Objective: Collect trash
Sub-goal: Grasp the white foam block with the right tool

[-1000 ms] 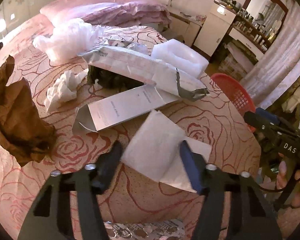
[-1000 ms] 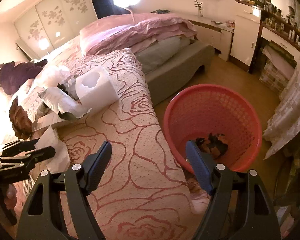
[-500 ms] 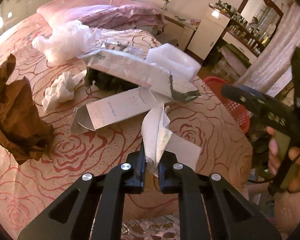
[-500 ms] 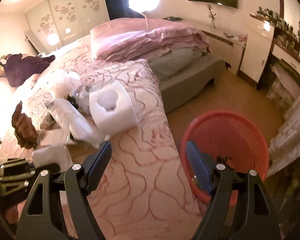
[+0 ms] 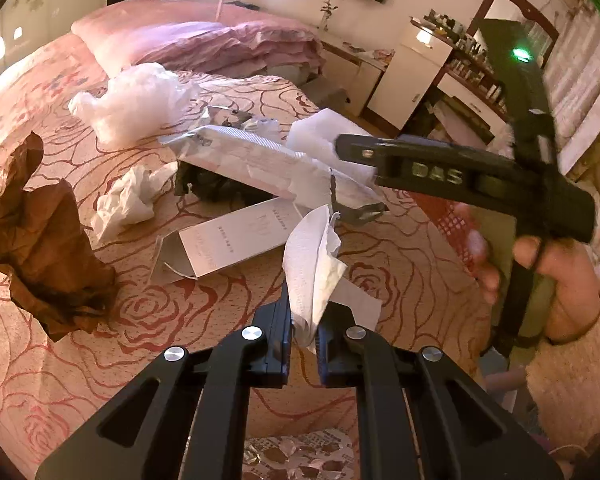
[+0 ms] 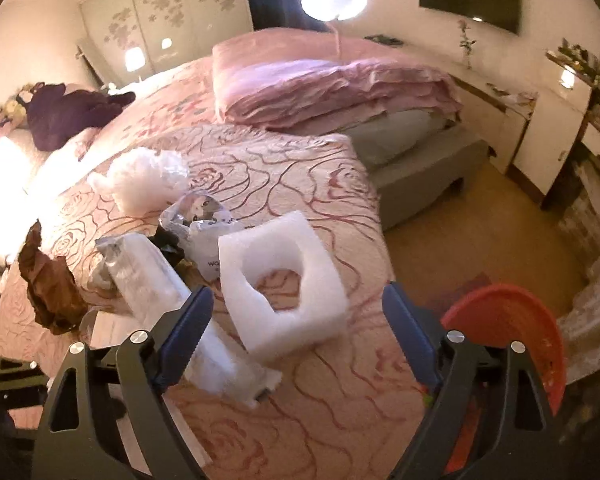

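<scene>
Left wrist view: a second ago the left gripper [image 5: 303,338] stood wide above a flat white paper sheet [image 5: 314,264] on the bed [image 5: 400,276]; now its jaws are pinched together on that sheet, which stands crumpled upward between the pads, one corner trailing on the bedspread. In the same view the right gripper [image 5: 350,148], gripped by a hand [image 5: 560,280], has come in from the right-hand side and now reaches across in front of the red basket [image 5: 448,220], its tip over the white foam block [image 5: 320,132].

Right wrist view: a second ago it looked down into the basket [image 6: 512,320] beside the bed; now it faces the bed [image 6: 300,184], with the basket at the lower right, on the floor just off the bed's near corner. Its jaws have just been opening further and stand wide apart, touching nothing; the foam block [image 6: 284,284] lies on the bedspread beyond them, framed between the fingers.

Other trash lies toward the middle of the bed: a long silver mailer bag [image 5: 268,164], a flat white carton [image 5: 224,240], a crumpled tissue [image 5: 124,200], a clear plastic wad [image 5: 136,100] and brown paper [image 5: 40,240] nearer the left edge. The bedspread along the near edge, between the left gripper and the basket, is bare.
</scene>
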Available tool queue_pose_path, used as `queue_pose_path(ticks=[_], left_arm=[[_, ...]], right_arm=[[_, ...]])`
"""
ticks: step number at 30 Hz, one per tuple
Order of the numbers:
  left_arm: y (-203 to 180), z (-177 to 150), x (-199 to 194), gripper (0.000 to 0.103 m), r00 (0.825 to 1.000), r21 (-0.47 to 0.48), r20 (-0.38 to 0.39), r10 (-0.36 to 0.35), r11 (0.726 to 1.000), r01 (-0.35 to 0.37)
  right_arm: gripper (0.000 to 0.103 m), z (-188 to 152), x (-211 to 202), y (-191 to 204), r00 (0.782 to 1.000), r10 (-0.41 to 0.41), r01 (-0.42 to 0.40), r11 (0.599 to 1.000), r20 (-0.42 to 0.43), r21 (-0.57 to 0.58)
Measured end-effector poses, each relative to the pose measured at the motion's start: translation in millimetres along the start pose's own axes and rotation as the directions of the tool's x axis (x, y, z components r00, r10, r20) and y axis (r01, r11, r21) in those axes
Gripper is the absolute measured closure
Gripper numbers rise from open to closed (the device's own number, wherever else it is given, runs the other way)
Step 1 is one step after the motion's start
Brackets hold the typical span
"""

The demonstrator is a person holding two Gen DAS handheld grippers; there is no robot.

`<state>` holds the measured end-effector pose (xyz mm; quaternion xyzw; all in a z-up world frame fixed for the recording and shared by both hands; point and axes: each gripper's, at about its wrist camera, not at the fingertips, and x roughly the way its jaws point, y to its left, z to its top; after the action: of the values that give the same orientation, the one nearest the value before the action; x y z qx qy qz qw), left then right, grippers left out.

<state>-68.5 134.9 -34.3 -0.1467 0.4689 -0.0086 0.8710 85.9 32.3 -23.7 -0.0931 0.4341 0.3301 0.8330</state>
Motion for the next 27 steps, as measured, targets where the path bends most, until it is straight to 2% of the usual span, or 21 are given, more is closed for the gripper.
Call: queue_pose_path(ticks=[7,9,10,20,27], left_arm=[[0,-1,0,0.094,1.000,0.000,-0.005,-0.008,1.000,0.008],[-1,-1,0,0.094,1.000,0.000,-0.005,-0.008,1.000,0.008],[0,-1,0,0.094,1.000,0.001,-0.004,-0.007,1.000,0.007],[-7,3,-5,0.094,1.000,0.023,0.016,-0.018,1.000,0.017],[-24,11,-9,0.094,0.999,0.059,0.036,-0.038,0.998,0.036]], right_arm=[[0.021,2,20,7,0.999,0.017,-0.018,0.999,-0.044,-0.026],[0.032,0,22,5,0.998,0.023,-0.024,1.000,-0.055,-0.020],[0.034,1,23,5,0.998,0.027,-0.029,0.999,-0.058,-0.017],[0.035,-2,-13,-17,0.999,-0.006,0.004,0.998,0.039,0.063],[0.035,-19,-42,-38,0.996,-0.055,0.047,0.992,0.071,0.117]])
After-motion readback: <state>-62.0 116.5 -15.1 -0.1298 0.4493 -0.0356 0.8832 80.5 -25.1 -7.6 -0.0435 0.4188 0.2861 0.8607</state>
